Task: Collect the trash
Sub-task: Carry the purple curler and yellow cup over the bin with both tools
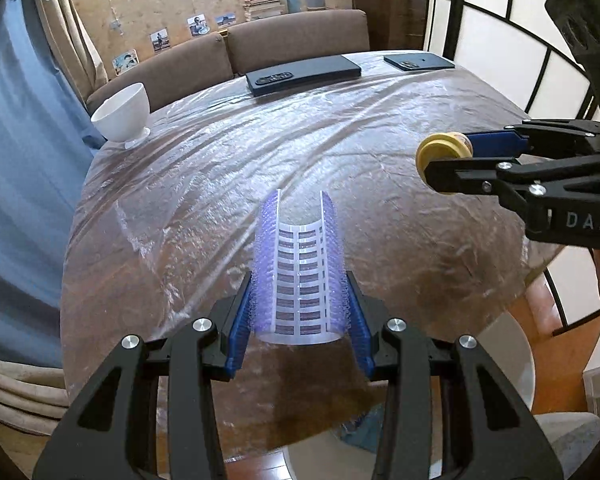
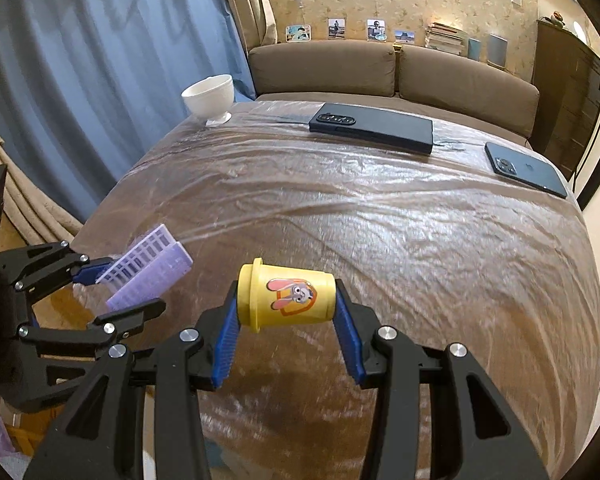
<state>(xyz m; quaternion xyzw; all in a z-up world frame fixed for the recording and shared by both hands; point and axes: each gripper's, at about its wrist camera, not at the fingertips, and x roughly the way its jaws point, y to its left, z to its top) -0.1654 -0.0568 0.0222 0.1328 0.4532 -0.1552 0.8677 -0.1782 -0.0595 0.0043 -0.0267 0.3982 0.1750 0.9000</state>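
Note:
My left gripper (image 1: pixel 300 312) is shut on a purple hair roller (image 1: pixel 300 276), a slotted half tube with bristly sides, held above the table. The same roller (image 2: pixel 148 274) shows at the left of the right wrist view, in the left gripper (image 2: pixel 118 292). My right gripper (image 2: pixel 286 322) is shut on a small yellow cup (image 2: pixel 286 298) with a cartoon rabbit sticker, lying sideways between the blue pads. In the left wrist view the yellow cup (image 1: pixel 440 152) appears at the right, held in the right gripper (image 1: pixel 452 160) above the table.
The round table (image 2: pixel 380 220) is covered with clear plastic film. A white footed bowl (image 2: pixel 210 96) stands at its far left edge. A black flat case (image 2: pixel 374 126) and a dark phone (image 2: pixel 526 172) lie at the far side. A brown sofa (image 2: pixel 380 68) stands behind.

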